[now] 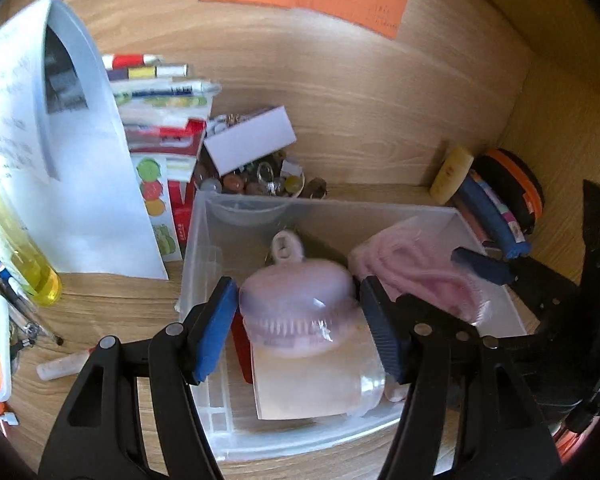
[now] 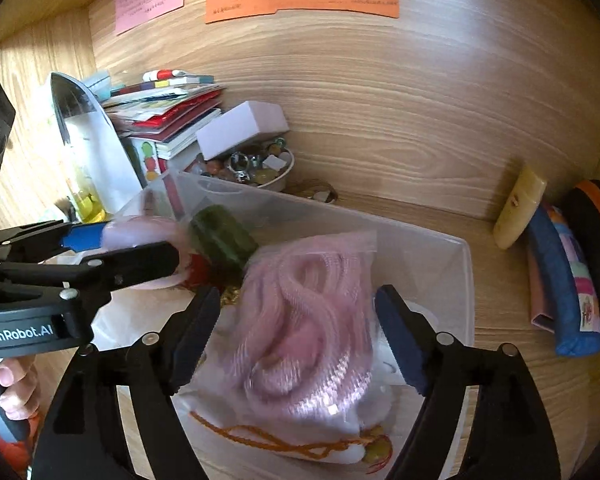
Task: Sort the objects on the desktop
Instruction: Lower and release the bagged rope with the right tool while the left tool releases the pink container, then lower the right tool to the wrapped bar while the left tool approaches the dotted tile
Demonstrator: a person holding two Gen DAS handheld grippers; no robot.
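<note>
A clear plastic bin (image 1: 204, 240) sits on the wooden desk and also shows in the right wrist view (image 2: 452, 264). My left gripper (image 1: 298, 320) is over the bin with its blue pads against a translucent purple comb-like object (image 1: 296, 300). My right gripper (image 2: 296, 332) is open around a clear bag of pink yarn (image 2: 300, 328) lying in the bin, pads apart from it. The yarn bag shows in the left wrist view (image 1: 416, 268). The left gripper (image 2: 112, 248) shows at the left of the right wrist view. A green object (image 2: 220, 236) lies in the bin.
A stack of booklets (image 1: 160, 108), a white paper bag (image 1: 72, 168) and a bowl of trinkets (image 1: 256, 180) with a white box (image 1: 248, 140) stand behind the bin. A yellow bottle (image 1: 32, 264) and pens lie left. A cream tube (image 2: 520, 208) and pouches (image 2: 568, 280) lie right.
</note>
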